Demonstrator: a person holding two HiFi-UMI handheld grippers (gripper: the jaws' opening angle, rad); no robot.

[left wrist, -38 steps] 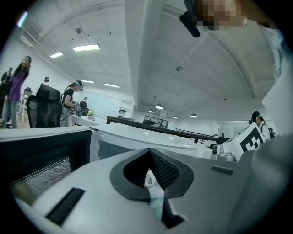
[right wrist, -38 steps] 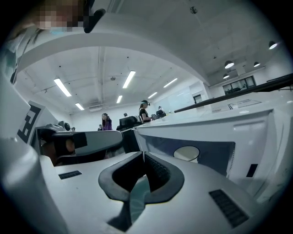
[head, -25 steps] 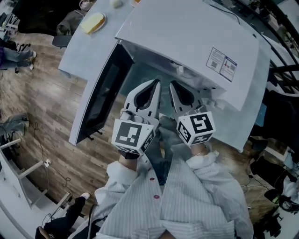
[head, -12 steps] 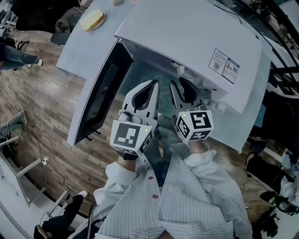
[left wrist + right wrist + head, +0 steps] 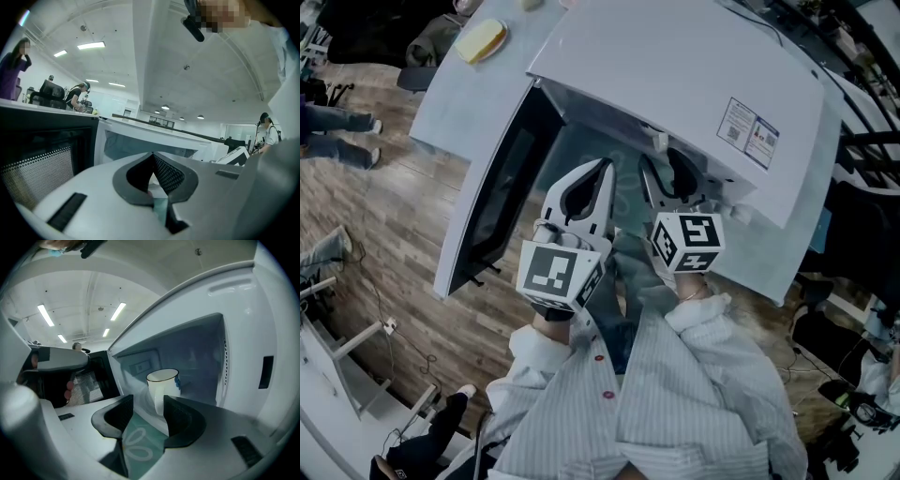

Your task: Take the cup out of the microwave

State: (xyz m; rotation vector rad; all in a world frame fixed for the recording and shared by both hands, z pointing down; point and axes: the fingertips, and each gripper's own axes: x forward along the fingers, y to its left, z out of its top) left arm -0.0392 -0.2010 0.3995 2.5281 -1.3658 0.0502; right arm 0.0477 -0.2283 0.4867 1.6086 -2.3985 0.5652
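Standing upright inside the open microwave (image 5: 194, 350) is a white cup (image 5: 162, 386).

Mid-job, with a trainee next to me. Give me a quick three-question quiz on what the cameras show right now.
1. True or false: the cup already stands outside the microwave.
2. The right tongs are: A) shut on the cup; B) open, with the cup not gripped; C) shut and empty.
3. Fill in: the microwave door is ____.
Key: 1 false, it stands inside. 2 B; the jaws have just been opening, and the cup is beyond their tips. 3 open.
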